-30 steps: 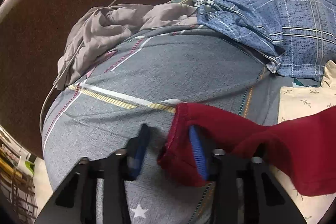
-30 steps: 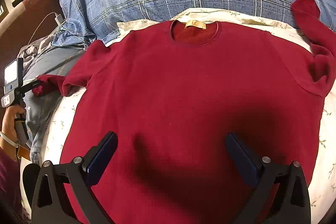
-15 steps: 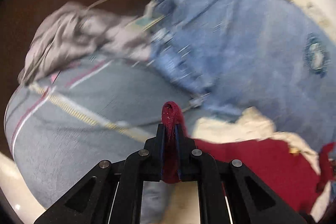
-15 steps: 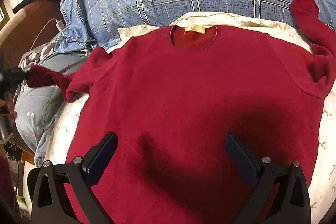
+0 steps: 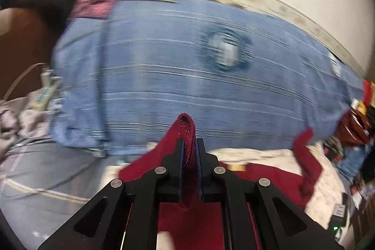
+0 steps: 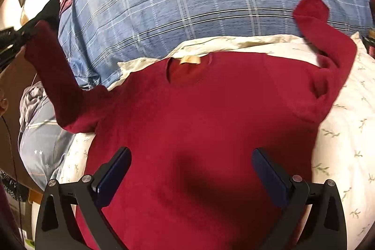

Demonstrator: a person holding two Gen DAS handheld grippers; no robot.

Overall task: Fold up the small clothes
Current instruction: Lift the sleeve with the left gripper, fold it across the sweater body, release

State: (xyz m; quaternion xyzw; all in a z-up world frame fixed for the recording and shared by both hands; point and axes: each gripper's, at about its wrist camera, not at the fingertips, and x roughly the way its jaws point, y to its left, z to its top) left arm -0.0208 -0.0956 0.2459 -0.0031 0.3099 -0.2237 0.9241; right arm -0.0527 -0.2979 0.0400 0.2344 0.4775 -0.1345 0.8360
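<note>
Since a second ago my left gripper (image 5: 189, 149) has clamped shut on the cuff of the sweater's sleeve (image 5: 186, 130) and lifted it off the grey bedding, swinging toward the blue plaid pillow (image 5: 178, 76). Its jaws are together on the folded red knit, with a nub of cuff poking out past the tips. My right gripper (image 6: 191, 170) has barely shifted; its jaws stand wide apart and empty, hovering over the lower chest of the red sweater (image 6: 211, 121).

That sweater lies face up on the floral sheet (image 6: 346, 132), collar (image 6: 188, 69) toward the pillow, the far sleeve (image 6: 328, 43) kinked up against the plaid.

What worries me: I hold only the cuff's edge, so a quick swing could pull the knit out of the jaws, or drag the whole body sideways and wrinkle it, since nothing pins the torso down. Bringing the sleeve across too far would also leave it crooked over the chest.

My left view is smeared with motion, so I can only guess at the sweater's lie from it; it does give the grip itself up close. My right view shows the lifted sleeve stretched taut up to the left, the whole garment, and the label at the neck.
</note>
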